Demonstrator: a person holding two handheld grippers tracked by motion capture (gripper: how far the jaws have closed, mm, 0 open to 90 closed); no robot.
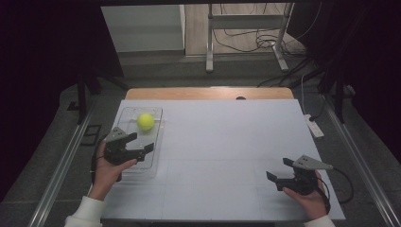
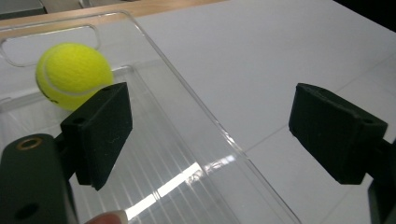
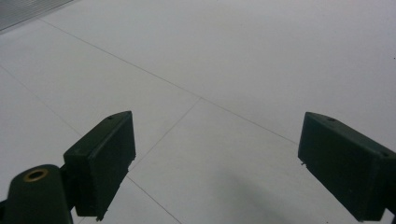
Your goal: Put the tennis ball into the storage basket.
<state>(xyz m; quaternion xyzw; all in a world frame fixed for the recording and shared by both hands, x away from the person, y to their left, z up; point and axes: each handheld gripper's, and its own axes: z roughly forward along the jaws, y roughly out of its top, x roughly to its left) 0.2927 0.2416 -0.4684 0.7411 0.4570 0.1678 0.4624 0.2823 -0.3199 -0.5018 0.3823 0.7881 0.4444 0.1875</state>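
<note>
Tennis ball (image 1: pixel 145 121) in clear tray (image 1: pixel 156 142); left gripper (image 1: pixel 135 144) fingers spread over tray; right gripper (image 1: pixel 280 171) fingers spread, empty.

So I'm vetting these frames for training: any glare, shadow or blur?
High view: dim, dark surroundings. Left gripper view: a bright glare streak on the clear tray; the tennis ball is sharp. Right gripper view: a soft shadow on the table between the jaws.

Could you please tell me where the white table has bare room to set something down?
The white table is bare between the clear plastic tray and the right claw. It is crowded at the left: yellow tennis ball in the tray, left claw above it.
</note>
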